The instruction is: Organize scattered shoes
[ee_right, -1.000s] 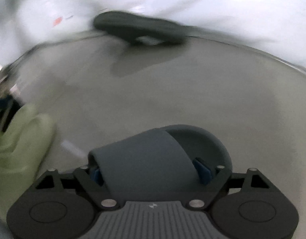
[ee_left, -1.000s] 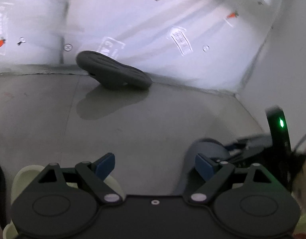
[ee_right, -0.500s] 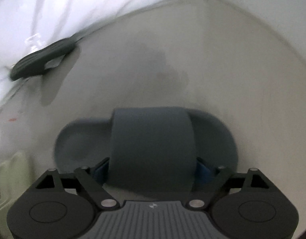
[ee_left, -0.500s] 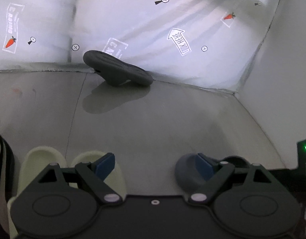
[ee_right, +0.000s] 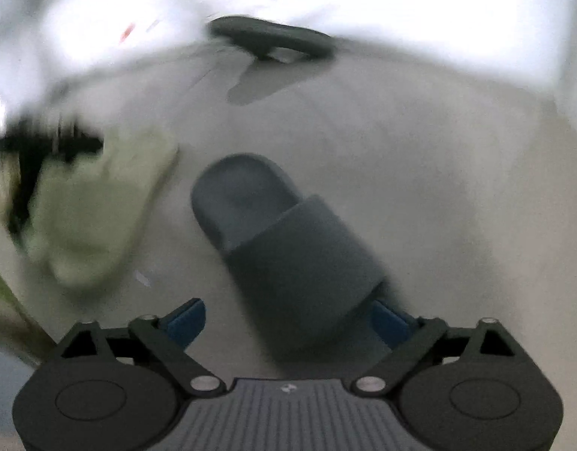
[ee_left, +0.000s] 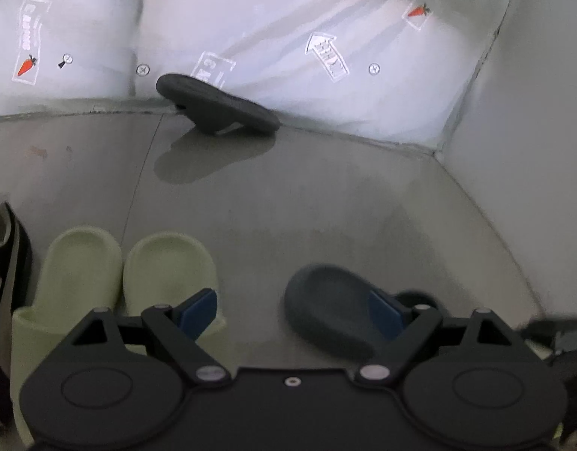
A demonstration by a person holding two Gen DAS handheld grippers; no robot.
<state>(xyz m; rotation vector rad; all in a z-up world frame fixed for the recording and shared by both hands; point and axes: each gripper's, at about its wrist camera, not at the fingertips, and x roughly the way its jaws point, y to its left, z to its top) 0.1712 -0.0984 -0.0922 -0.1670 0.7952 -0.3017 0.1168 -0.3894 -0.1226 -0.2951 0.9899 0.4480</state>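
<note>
Starting at the left edge of the left wrist view, a black shoe (ee_left: 10, 263) stands beside a pair of pale green slides (ee_left: 127, 274) set side by side on the grey floor (ee_left: 288, 195); the left gripper (ee_left: 292, 310) hangs with its fingers spread, pinching nothing; a dark grey slide (ee_right: 284, 240) lies between the spread fingers of the right gripper (ee_right: 288, 317), whether touched I cannot tell; its mate (ee_left: 217, 105) leans tilted against the white printed sheet (ee_left: 251, 30) at the back.

A grey slide (ee_right: 284, 240) lies on the floor (ee_right: 438, 188) between the right gripper's (ee_right: 288, 319) spread jaws; a second grey slide (ee_right: 269, 39) leans at the floor's far edge.
</note>
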